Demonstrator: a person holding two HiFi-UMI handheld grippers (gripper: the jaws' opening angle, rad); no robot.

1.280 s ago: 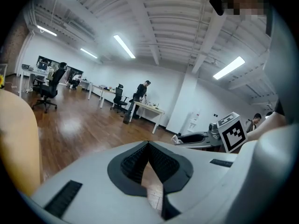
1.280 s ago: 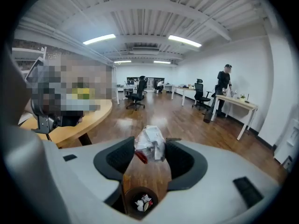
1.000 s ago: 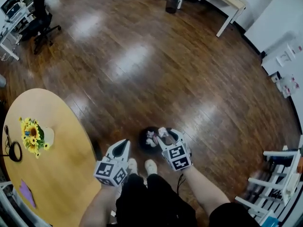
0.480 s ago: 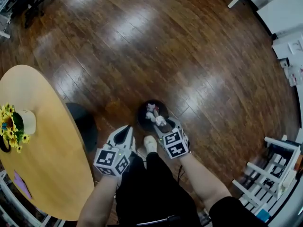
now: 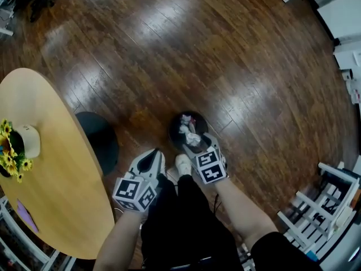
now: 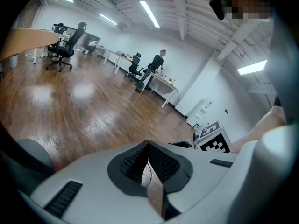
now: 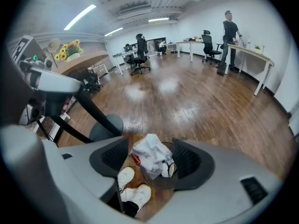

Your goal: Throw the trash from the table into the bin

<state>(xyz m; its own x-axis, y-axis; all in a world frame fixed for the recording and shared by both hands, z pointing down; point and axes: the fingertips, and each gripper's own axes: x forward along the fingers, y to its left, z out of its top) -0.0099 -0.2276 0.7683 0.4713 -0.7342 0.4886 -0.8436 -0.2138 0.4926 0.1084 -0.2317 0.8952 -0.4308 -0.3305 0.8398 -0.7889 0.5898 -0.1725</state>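
The left gripper [image 6: 148, 146] was clamped shut on nothing, close by the person's leg. The right gripper [image 7: 149, 160] had just been widening its jaws. Crumpled white trash [image 7: 150, 157] hung loose between the parted pads, over the mouth of the dark bin [image 7: 156, 185] right below its tips. To its left curved the round wooden table [image 5: 56, 168] edge. Past the bin, bare wooden floor [image 5: 186, 49] lay open.

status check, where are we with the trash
Left hand-held gripper shut, empty. Right hand-held gripper has just been opening, crumpled trash between jaws, over bin. Shoes beside bin, nothing blocking.
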